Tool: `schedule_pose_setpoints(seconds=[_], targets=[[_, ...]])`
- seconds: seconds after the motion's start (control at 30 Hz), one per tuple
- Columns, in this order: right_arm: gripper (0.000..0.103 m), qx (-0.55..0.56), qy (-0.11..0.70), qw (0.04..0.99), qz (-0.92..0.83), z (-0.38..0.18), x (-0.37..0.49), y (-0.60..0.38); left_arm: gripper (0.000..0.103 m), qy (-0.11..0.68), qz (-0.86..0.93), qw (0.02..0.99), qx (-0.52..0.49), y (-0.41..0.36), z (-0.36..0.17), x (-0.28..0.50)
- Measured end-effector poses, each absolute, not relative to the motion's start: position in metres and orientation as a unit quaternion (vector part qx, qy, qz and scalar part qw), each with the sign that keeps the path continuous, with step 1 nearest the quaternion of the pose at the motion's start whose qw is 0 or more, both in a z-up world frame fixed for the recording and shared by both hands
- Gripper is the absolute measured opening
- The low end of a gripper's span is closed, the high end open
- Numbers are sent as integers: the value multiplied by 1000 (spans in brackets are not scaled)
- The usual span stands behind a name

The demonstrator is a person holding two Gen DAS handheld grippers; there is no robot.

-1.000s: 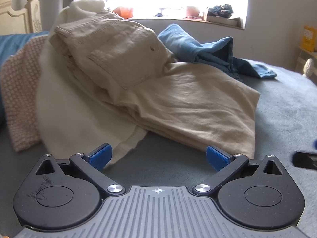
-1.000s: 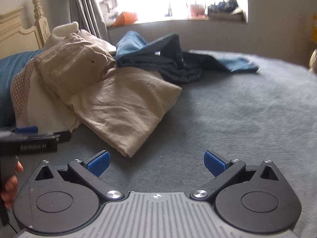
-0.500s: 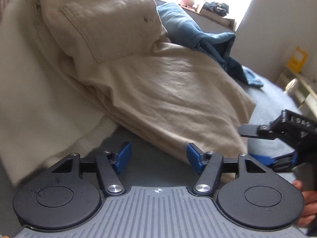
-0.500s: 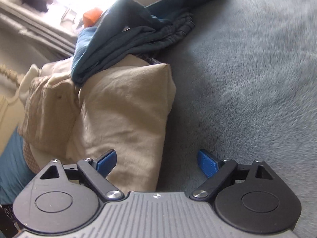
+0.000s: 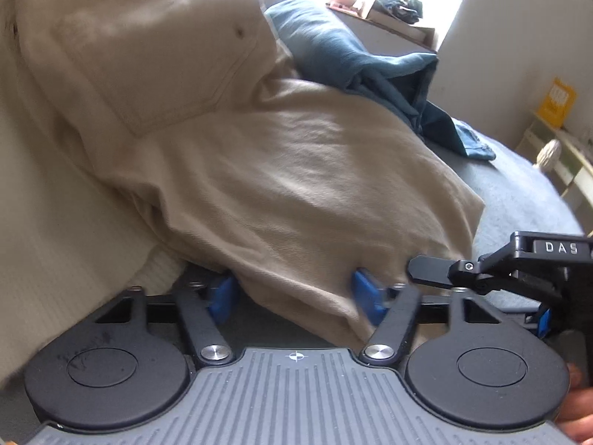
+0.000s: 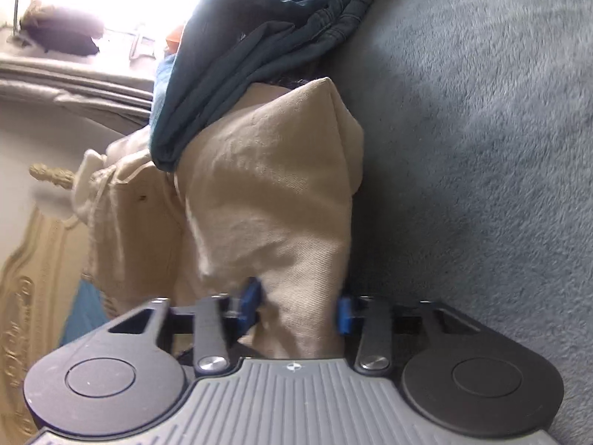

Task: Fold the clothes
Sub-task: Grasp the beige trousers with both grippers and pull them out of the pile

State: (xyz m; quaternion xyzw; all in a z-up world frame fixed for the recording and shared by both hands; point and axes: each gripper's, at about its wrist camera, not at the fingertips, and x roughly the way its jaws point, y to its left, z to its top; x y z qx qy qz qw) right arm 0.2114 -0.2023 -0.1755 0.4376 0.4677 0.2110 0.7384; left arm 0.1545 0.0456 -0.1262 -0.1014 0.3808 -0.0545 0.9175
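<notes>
Beige trousers (image 5: 296,170) fill the left wrist view: matt woven cotton twill, fine diagonal rib showing, stitched patch pocket up top. Under them, toward the left of the trousers, a cream knit (image 5: 63,244), ribbed and soft. Behind the trousers, blue garments (image 5: 355,63), matt cloth, one with denim-like topstitching in the right wrist view. The bedcover (image 6: 481,148) right of the trousers is grey-blue plush, fuzzy nap. Left gripper (image 5: 296,296): matt black plastic arms, bright polished metal pivot screws, blue rubbery pads, ribbed grey plastic body. Right gripper (image 6: 296,307) has the same finish. Left of the trousers, a carved headboard (image 6: 26,296), cream-painted wood, satin sheen.
</notes>
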Motion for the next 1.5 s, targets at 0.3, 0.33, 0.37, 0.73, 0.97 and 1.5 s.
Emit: schedule_pose_setpoints(seconds=[0.3, 0.33, 0.37, 0.73, 0.97, 1.5], targets=[[8, 445, 425, 732, 291, -139, 187, -213, 10, 358, -84, 927, -77, 35, -100, 130], [7, 443, 421, 733, 299, -133, 184, -214, 9, 355, -94, 926, -82, 34, -95, 125], [7, 440, 417, 734, 306, -127, 180, -214, 9, 352, -103, 926, -87, 32, -91, 121], [6, 440, 415, 716, 348, -92, 96, -248, 9, 362, -231, 900, -82, 8, -60, 46], [6, 433, 439, 706, 348, -73, -3, -293, 9, 385, -353, 851, -55, -33, -53, -18], [68, 356, 607, 708, 56, -125, -64, -396, 41, 427, -399, 809, -67, -22, -75, -25]])
